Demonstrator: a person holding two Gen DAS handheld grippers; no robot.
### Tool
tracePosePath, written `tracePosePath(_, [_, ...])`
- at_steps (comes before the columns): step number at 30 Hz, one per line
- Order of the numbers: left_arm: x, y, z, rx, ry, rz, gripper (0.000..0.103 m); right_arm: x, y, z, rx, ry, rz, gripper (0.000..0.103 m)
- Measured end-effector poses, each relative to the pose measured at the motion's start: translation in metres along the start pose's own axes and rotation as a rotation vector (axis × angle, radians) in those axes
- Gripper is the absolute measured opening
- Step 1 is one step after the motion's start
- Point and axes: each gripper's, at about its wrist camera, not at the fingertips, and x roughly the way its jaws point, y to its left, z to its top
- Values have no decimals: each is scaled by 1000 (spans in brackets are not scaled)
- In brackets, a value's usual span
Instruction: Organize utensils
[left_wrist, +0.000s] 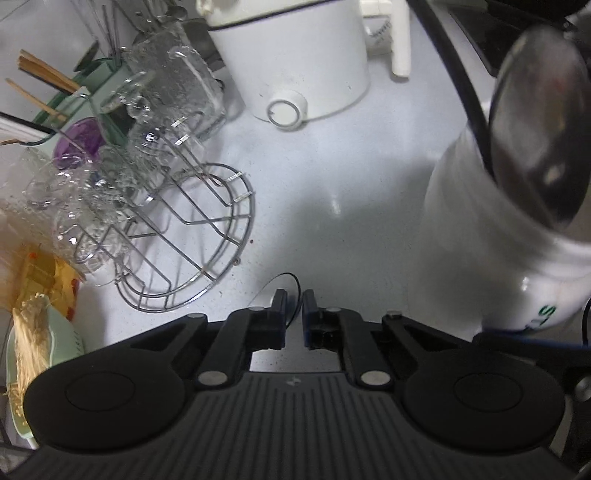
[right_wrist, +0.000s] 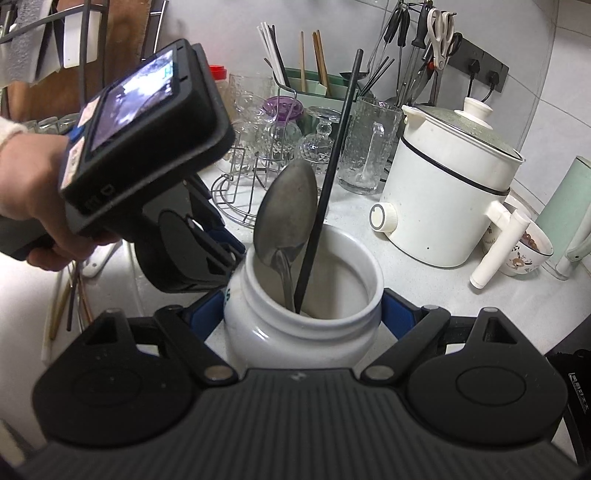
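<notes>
- White ceramic jar is clamped between the right gripper fingers
- Metal spoon and black chopstick are stood inside it
- Left gripper is nearly closed, nothing held, beside the jar

We see a pale countertop bearing a white jar; behind it, a wire rack and white cooker.

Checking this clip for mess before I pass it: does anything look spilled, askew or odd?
Nothing spilled. The spoon and black chopstick stand leaning in the white jar, which the right gripper clamps. A few sticks lie loose on the counter, left of the jar, not yet sorted.
</notes>
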Motion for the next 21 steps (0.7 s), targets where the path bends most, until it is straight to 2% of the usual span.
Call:
tracePosePath(6, [-21,9,9,-88,-51,68,6,2,-1,1,-18,-6,16,92])
tracePosePath(12, [-55,22,11,-223,-127,129,6,6,0,5,-30,-5,28,92])
tracePosePath(16, [-78,31,8,-333,-162,153,6,8,3,6,-36,-6,35,92])
tracePosePath(21, [-105,37,2,-418,-205,183,6,10,6,10,-40,-2,42,92])
